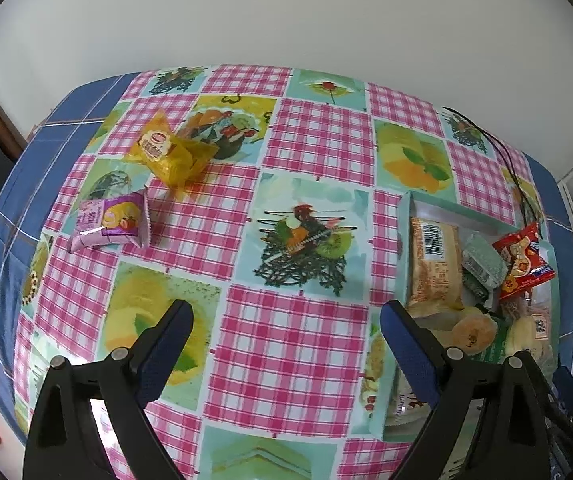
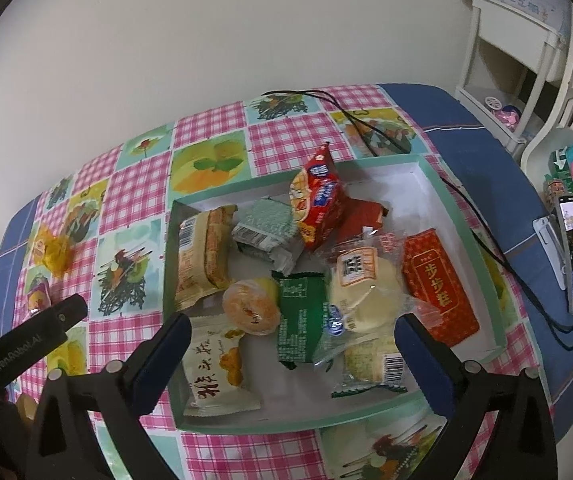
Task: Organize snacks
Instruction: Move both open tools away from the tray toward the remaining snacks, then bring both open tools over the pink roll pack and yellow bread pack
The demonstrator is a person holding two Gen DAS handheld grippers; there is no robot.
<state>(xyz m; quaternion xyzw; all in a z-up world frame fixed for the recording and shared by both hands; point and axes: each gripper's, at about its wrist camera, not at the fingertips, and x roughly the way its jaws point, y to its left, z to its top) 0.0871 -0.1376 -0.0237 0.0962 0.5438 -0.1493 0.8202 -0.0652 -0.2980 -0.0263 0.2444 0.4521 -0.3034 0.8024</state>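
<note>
Right gripper point(image 2: 292, 344) hangs released and empty over the snack box point(image 2: 464, 210). Left gripper point(image 1: 286, 332), also spread empty and marked "GenRobot.AI", hovers left of the box; farther left lie two snacks: purple packet point(image 1: 108, 222), yellow packet point(image 1: 174, 152).

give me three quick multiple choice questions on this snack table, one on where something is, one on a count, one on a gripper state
1. Where does the yellow snack packet lie?
A. in the box
B. on the tablecloth, outside the box
C. between the left gripper's fingers

2. How many snack packets lie on the tablecloth outside the box?
A. none
B. two
C. five

3. What is the state of the right gripper?
A. open, holding nothing
B. shut on the green packet
C. shut on the box wall

Answers:
1 B: it sits on the cloth far to the left of the box, next to the purple snack packet.
2 B: only the yellow and purple packets are out there.
3 A: its fingers stand wide apart above the box, pressing on nothing.
</note>
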